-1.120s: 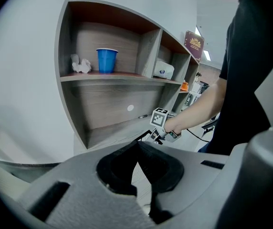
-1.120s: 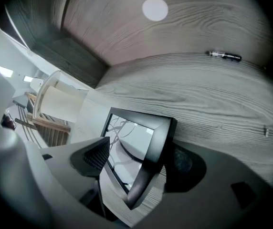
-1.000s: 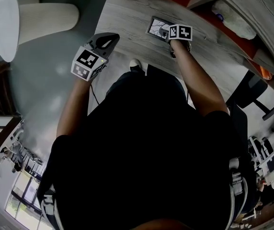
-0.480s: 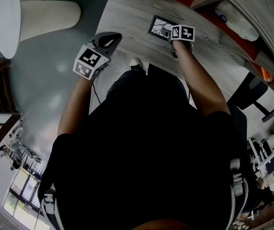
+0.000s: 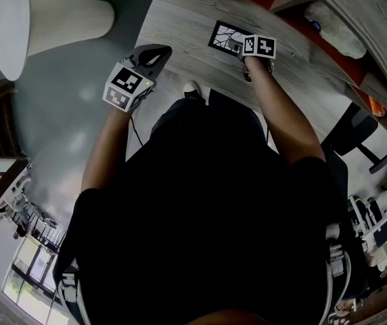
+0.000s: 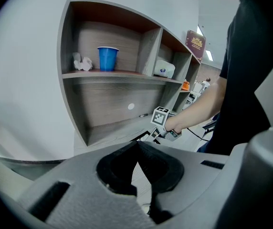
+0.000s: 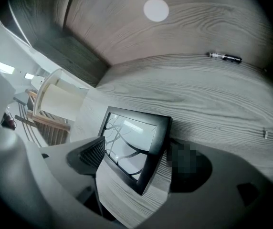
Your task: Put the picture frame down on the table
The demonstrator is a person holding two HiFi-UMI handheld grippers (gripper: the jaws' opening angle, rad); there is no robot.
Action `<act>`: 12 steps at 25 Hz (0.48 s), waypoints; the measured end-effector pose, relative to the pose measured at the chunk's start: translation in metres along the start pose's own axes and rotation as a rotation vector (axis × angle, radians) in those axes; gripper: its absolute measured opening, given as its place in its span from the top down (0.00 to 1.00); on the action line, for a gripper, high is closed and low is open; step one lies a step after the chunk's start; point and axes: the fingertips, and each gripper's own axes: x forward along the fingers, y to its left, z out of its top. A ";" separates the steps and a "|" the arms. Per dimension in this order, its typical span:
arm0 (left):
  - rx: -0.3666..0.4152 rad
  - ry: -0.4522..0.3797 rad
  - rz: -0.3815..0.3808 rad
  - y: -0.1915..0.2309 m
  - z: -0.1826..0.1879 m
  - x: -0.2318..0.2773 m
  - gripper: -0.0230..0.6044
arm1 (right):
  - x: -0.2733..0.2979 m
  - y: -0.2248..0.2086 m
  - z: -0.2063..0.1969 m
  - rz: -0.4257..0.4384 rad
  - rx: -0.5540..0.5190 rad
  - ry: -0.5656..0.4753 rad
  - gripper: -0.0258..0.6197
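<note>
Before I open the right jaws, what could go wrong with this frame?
1. The black glass-fronted picture frame looks tilted in the right gripper; opening now could let one corner strike the grey wood-grain table.
2. The left gripper is shut and off to the side, so nothing would steady the frame.

On the bench [image 5: 180, 26] the picture frame [image 7: 131, 144] lies between the jaws of the right hand-held gripper [image 5: 242, 48], a pen [image 7: 225, 57] farther behind.

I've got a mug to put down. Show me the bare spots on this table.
Bare table runs from the picture frame out to the pen, and on the frame's left toward the table edge. It is crowded only at the frame, where the right gripper grips it.
</note>
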 end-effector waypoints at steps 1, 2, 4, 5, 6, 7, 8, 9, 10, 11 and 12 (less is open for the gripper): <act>0.000 -0.001 0.000 0.000 0.000 0.000 0.94 | 0.000 0.000 0.000 0.001 0.000 -0.001 0.36; 0.000 -0.002 0.001 0.000 0.000 0.000 0.94 | 0.000 0.000 0.000 0.002 -0.001 -0.002 0.36; 0.000 -0.002 0.001 -0.001 0.001 0.000 0.94 | -0.001 0.001 0.001 0.005 -0.003 -0.003 0.35; 0.001 -0.002 0.001 -0.001 0.001 0.000 0.94 | -0.002 0.001 0.001 0.005 -0.005 -0.003 0.35; 0.001 -0.001 0.002 -0.002 0.001 0.000 0.94 | -0.002 0.001 0.002 0.006 -0.007 -0.004 0.35; 0.002 0.002 0.002 -0.002 0.000 0.001 0.94 | -0.002 0.001 0.002 0.007 -0.009 -0.005 0.35; 0.002 0.005 0.002 -0.002 0.000 0.001 0.94 | -0.003 0.001 0.002 0.008 -0.010 -0.005 0.35; 0.003 0.006 0.001 -0.003 0.000 0.001 0.94 | -0.003 0.001 0.002 0.011 -0.011 -0.004 0.35; 0.003 0.003 0.001 -0.003 0.001 0.001 0.94 | -0.003 0.002 0.002 0.016 -0.011 -0.003 0.35; 0.003 0.001 0.002 -0.004 0.002 0.001 0.94 | -0.004 0.003 0.002 0.022 -0.010 0.000 0.35; 0.002 0.000 0.003 -0.004 0.002 0.001 0.94 | -0.004 0.003 0.001 0.028 -0.010 0.002 0.35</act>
